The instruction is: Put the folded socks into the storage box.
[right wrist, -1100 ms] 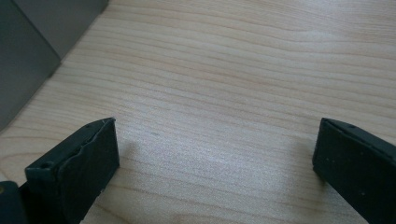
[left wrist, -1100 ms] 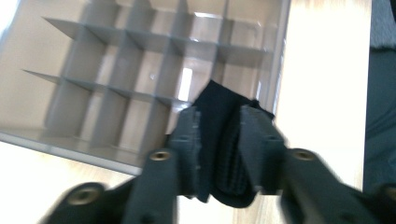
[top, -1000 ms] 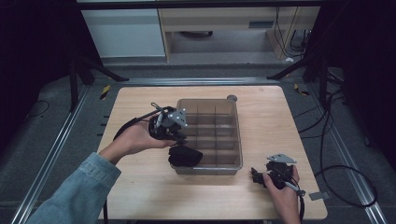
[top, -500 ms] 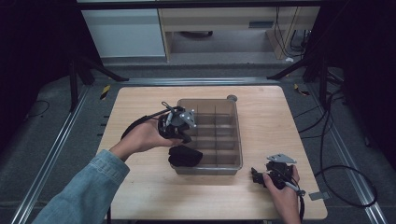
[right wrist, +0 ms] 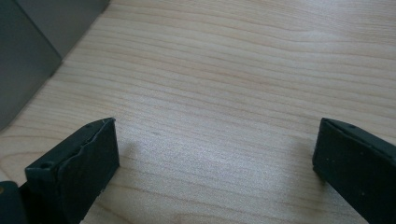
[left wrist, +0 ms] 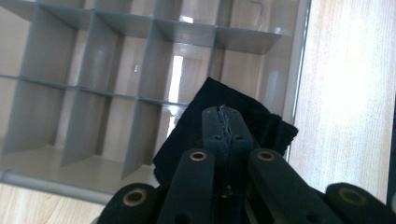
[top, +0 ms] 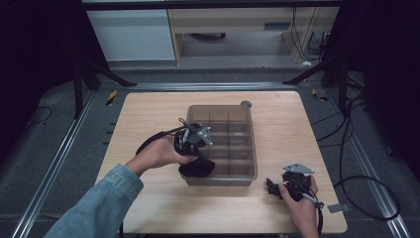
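A clear plastic divider box [top: 250,144] with several compartments stands mid-table. A black cloth [top: 198,169] hangs over its near-left corner, partly inside. My left gripper [top: 195,154] points down right above that cloth, with its jaws pressed together. In the left gripper view the shut left gripper [left wrist: 224,112] sits over the black cloth [left wrist: 268,128], with the box's grey dividers [left wrist: 93,60] beyond. Whether a fold is pinched does not show. My right gripper [top: 271,187] rests on the table near the box's front right corner. Bare wood lies between the open jaws of the right gripper [right wrist: 215,149].
A small grey round object [top: 245,104] lies by the box's far right corner. The wooden tabletop [top: 297,129] has free room right of the box and along the far edge. Cables [top: 356,188] trail off the table's right side, above a dark floor.
My left hand has carried its gripper to the right and down, to the cloth at the box's near-left corner. The right hand has kept still.
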Demonstrator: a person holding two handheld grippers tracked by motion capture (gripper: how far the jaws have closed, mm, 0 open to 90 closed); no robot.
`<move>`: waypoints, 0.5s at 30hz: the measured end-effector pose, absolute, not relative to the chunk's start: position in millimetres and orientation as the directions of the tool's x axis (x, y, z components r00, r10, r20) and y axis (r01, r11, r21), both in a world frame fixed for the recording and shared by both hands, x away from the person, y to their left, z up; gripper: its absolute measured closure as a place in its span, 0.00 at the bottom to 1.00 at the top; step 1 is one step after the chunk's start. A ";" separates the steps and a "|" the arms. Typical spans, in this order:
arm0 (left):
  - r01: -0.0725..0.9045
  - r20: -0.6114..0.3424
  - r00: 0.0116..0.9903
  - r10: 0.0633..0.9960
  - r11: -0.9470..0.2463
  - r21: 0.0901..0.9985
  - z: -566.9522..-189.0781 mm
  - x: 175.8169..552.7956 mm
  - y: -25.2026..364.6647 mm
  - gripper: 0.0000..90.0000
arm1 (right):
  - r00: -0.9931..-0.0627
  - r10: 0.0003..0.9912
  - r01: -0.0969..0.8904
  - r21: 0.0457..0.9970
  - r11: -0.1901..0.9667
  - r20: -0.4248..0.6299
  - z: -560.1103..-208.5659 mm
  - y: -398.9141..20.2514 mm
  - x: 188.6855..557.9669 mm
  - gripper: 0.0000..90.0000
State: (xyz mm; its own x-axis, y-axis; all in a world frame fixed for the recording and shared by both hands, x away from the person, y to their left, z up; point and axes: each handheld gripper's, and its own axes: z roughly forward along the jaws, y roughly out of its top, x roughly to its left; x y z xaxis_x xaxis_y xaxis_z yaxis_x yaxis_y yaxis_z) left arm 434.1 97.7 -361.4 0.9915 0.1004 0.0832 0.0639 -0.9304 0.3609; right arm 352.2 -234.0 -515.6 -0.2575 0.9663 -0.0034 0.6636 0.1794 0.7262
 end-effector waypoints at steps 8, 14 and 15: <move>0.064 0.074 0.993 0.094 -0.941 0.333 -375.9 430.5 94.0 1.00 | -0.259 0.966 0.664 0.726 0.181 -0.005 -515.6 -234.0 352.1 0.01; 0.057 0.084 0.993 0.084 -0.956 0.289 -388.9 427.8 91.3 1.00 | -0.259 0.966 0.664 0.725 0.182 -0.005 -515.6 -234.0 352.1 0.01; 0.056 0.089 0.993 0.084 -0.958 0.281 -391.1 427.5 90.8 1.00 | -0.260 0.966 0.664 0.725 0.183 -0.005 -515.6 -234.1 352.1 0.01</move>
State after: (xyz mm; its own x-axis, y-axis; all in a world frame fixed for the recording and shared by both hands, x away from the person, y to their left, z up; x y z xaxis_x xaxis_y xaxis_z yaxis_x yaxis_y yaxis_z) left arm 427.5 90.8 -391.1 0.9925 0.0836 0.0887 0.0556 -0.9582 0.2806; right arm 352.1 -234.1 -515.6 -0.2597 0.9657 -0.0055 0.6636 0.1825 0.7254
